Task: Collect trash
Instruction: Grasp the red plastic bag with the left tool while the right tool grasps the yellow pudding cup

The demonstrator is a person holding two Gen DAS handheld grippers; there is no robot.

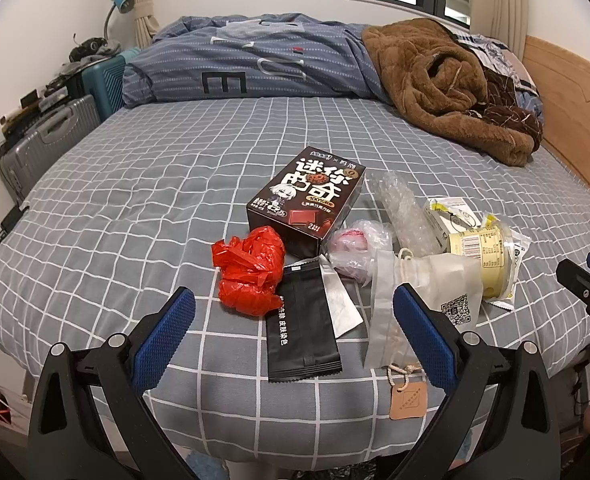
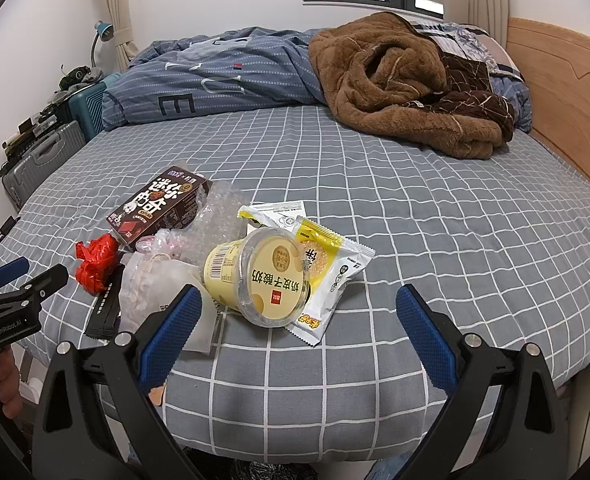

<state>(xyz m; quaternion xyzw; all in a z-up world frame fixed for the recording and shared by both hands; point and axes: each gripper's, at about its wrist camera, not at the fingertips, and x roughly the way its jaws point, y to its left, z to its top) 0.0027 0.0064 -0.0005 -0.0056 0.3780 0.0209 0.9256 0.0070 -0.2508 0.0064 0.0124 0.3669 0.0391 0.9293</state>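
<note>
Bedroom scene: a bed [image 1: 135, 184] with a grey grid-pattern sheet fills both views, with suitcases [image 1: 51, 136] standing at its left side, a folded blue striped duvet [image 1: 247, 68] at the far edge, a brown fleece blanket [image 1: 447, 84] right of the duvet, and a wooden headboard [image 1: 567, 92] on the right.

Trash lies in one cluster near the front edge of the bed. From left to right:
- Crumpled red plastic bag [image 1: 251, 270], touching the sheet.
- Black sachet [image 1: 303, 324], lying flat just beside the red bag, with a silver wrapper [image 1: 341, 306] partly beneath it.
- Dark chocolate box [image 1: 307, 200], lying behind the red bag and the sachet.
- Clear bag with pink content [image 1: 359, 246], just right of the box.
- Roll of bubble wrap [image 1: 403, 208], behind the clear bag.
- Translucent pouch with QR code [image 1: 423, 288], with a string and a brown tag [image 1: 409, 400] at the bed edge.
- Yellow yogurt cup [image 2: 259, 276], tipped on its side, resting on a yellow-and-white snack packet [image 2: 331, 272].

Left gripper [image 1: 295, 344]: fingers spread wide, holding nothing, positioned above the black sachet and the pouch. Right gripper [image 2: 295, 340]: fingers spread wide, holding nothing, positioned in front of the yogurt cup. A hand [image 2: 3, 384] grips the left gripper's handle at the left border of the right wrist view.
</note>
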